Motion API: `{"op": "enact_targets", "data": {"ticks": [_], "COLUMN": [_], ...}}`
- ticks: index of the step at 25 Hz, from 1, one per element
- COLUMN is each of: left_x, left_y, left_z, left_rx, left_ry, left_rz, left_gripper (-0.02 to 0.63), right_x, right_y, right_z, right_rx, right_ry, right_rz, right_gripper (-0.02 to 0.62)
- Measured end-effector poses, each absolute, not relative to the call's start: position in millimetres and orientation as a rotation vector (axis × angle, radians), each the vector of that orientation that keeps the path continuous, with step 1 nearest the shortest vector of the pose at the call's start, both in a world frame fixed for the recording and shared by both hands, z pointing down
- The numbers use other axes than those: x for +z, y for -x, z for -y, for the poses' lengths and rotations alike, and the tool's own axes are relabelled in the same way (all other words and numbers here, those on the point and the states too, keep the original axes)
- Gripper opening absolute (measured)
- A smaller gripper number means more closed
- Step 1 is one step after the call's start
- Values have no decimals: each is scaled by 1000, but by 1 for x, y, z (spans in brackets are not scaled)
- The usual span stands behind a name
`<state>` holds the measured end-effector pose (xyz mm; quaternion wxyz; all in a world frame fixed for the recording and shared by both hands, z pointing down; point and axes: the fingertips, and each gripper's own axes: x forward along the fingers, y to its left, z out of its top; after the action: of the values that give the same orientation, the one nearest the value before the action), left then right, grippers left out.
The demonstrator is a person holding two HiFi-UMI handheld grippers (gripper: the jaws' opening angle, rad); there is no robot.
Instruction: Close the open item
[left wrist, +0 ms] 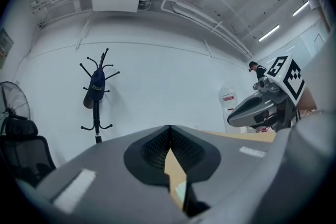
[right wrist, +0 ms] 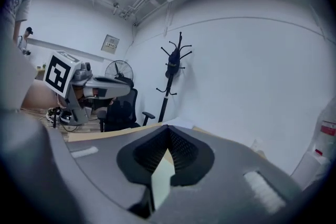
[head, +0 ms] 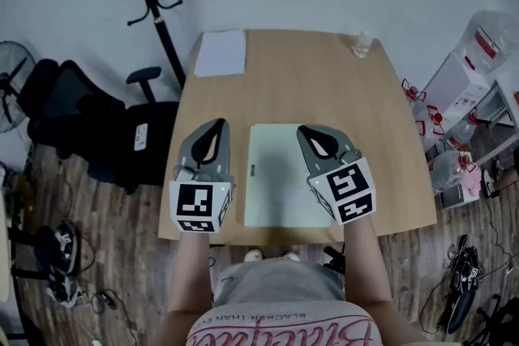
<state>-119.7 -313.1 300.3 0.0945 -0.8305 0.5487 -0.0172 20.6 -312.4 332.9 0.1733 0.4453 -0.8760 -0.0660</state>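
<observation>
**Folder flat on table; both grippers closed and empty**

The table (head: pixel 308 85) carries a pale green folder (head: pixel 280 174) lying flat near its front edge, apparently as one closed panel. The left gripper (head: pixel 217 123) and right gripper (head: pixel 302 129) hover either side of it, jaws pressed together with nothing held. Risk: the folder sits close to the edge, so a sideways nudge could slide it off. An unpressed cover might also spring open.
</observation>
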Motion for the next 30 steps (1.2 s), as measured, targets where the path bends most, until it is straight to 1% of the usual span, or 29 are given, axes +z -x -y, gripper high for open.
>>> {"op": "enact_targets", "data": {"ticks": [11, 20, 30], "left_x": [263, 243, 237], "left_y": [107, 106, 109], "left_z": [321, 322, 320], "left_rx": [22, 74, 107], "left_ry": [2426, 2402, 2387], "left_rz": [-1537, -1503, -1506], "left_gripper": [12, 12, 12], "right_x": [262, 248, 242], "right_y": [-68, -98, -110], "right_z": [310, 300, 296], "right_rx": [-397, -426, -491], "right_ry": [-1568, -1716, -1771], "right_rz": [2509, 2475, 2406], "right_gripper": [2, 2, 2]}}
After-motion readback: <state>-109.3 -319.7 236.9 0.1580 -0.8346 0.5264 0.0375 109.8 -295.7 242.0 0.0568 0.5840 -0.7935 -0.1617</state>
